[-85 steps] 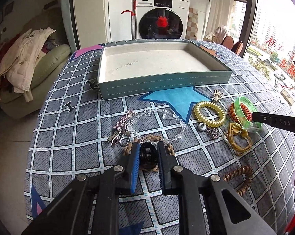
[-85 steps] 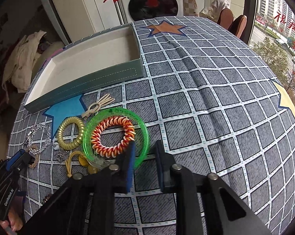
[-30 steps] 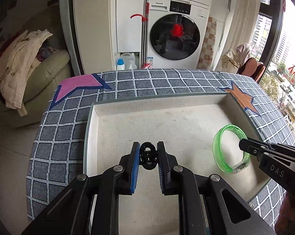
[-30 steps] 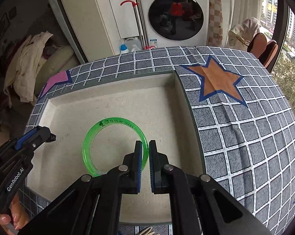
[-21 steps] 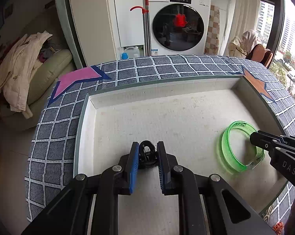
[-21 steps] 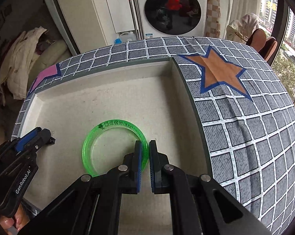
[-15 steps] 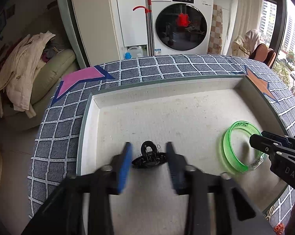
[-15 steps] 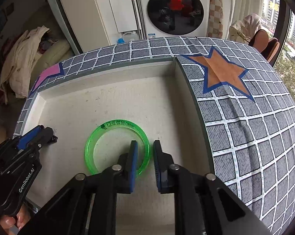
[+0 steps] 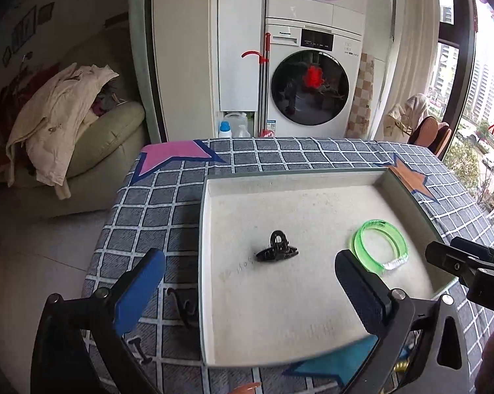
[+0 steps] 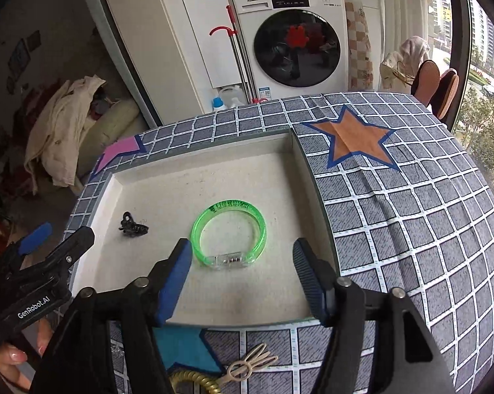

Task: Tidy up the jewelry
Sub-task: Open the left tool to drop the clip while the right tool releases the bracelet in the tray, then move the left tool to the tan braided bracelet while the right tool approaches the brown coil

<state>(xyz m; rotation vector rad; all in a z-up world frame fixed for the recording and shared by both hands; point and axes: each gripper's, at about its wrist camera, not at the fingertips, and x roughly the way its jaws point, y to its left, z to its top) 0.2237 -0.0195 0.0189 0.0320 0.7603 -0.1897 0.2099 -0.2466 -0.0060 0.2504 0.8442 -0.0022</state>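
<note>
A shallow tray (image 9: 316, 175) (image 10: 314, 190) with a white lining lies on the checked tablecloth. A black hair claw (image 9: 276, 247) (image 10: 132, 225) lies in its left half. A green clear bangle (image 9: 380, 241) (image 10: 230, 236) lies in its right half. My left gripper (image 9: 247, 290) is open wide and empty, held above the tray's near left part. My right gripper (image 10: 242, 271) is open wide and empty, just behind the bangle above the tray's near edge.
A gold coil hair tie (image 10: 194, 381) and a beige hair clip (image 10: 247, 364) lie on the cloth in front of the tray. Small black clips (image 9: 184, 307) lie left of the tray. A sofa (image 9: 92, 144) and washing machine (image 9: 309, 88) stand beyond the table.
Both grippers opened and let go: the hair claw and the bangle now lie in the tray. Both grippers have drawn back and up from the tray.
</note>
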